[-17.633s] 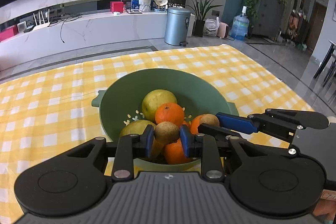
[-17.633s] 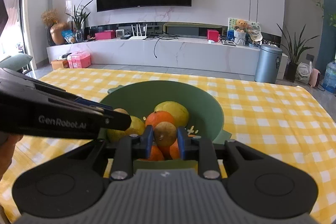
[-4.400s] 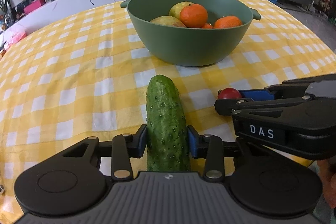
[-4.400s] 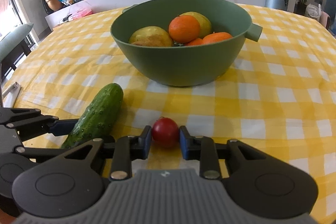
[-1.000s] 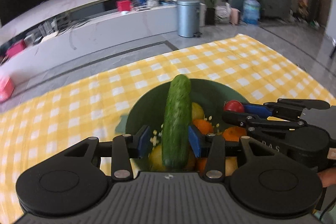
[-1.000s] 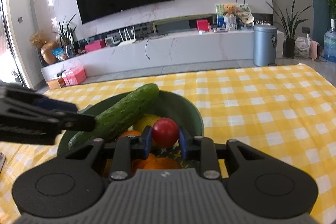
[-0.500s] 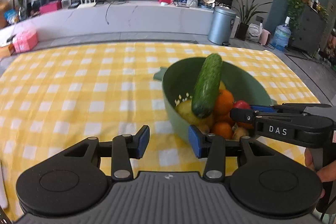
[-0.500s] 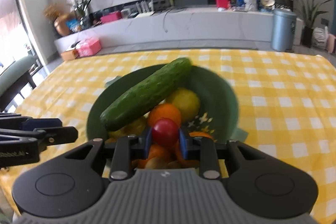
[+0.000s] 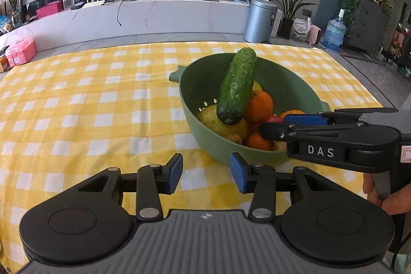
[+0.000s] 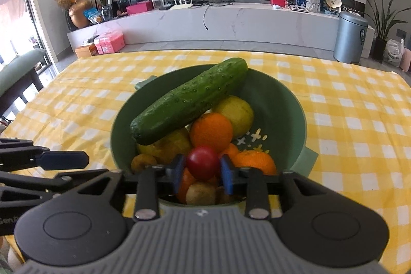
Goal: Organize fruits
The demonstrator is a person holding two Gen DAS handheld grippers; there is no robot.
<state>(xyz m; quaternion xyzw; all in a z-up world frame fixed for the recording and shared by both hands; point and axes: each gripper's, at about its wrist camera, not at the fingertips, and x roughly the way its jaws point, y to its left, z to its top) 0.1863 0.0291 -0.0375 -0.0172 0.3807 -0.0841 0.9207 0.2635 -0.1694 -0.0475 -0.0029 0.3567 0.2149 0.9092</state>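
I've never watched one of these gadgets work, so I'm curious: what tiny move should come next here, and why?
Probably the right gripper should open and let go of the tomato. It grips the tomato just above the oranges in the green bowl, so the drop looks short. The cucumber already lies across the fruit, and the left gripper is open and empty over the tablecloth.

Cucumber atop fruit in bowl, tomato before it, on table
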